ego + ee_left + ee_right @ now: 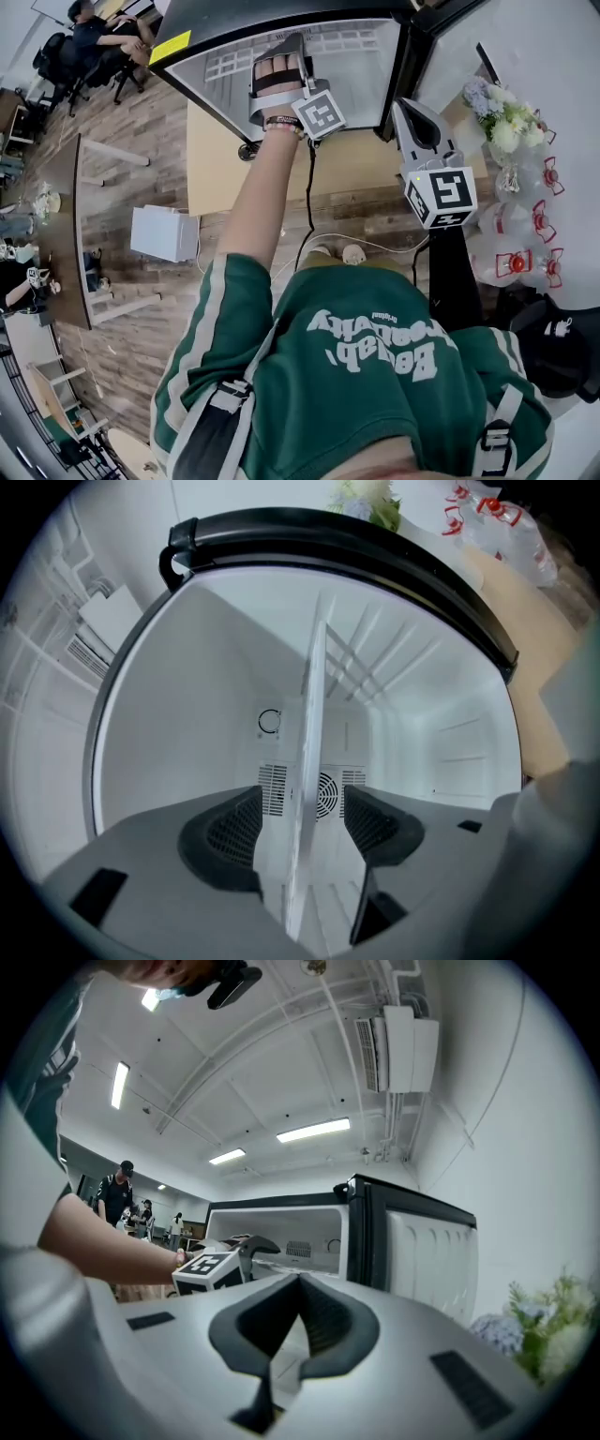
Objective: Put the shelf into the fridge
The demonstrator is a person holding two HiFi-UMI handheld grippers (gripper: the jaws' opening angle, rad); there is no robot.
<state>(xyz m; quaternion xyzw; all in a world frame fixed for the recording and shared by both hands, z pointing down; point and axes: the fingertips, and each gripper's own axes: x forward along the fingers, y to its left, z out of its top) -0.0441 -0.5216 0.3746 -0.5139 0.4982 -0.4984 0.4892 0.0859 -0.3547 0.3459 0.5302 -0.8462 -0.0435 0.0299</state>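
Observation:
The fridge (178, 47) stands open at the top of the head view. My left gripper (281, 70) reaches into its white interior (187, 714). In the left gripper view the white shelf (314, 714) stands edge-on between the two dark pads (230, 832) of that gripper (300, 822); a gap shows on each side, so the gripper is open around it. A ribbed stretch of the shelf (356, 42) shows beyond the hand. My right gripper (412, 117) hangs outside the fridge, to the right of its opening. Its tips (298, 1283) meet, shut on nothing.
The open fridge door (427, 1251) stands right of the cavity. A bunch of flowers (506, 117) and ribbon-tied packets (525, 225) lie at the right. A white box (164, 232) sits on the wooden floor at the left. Seated people (94, 37) are far off.

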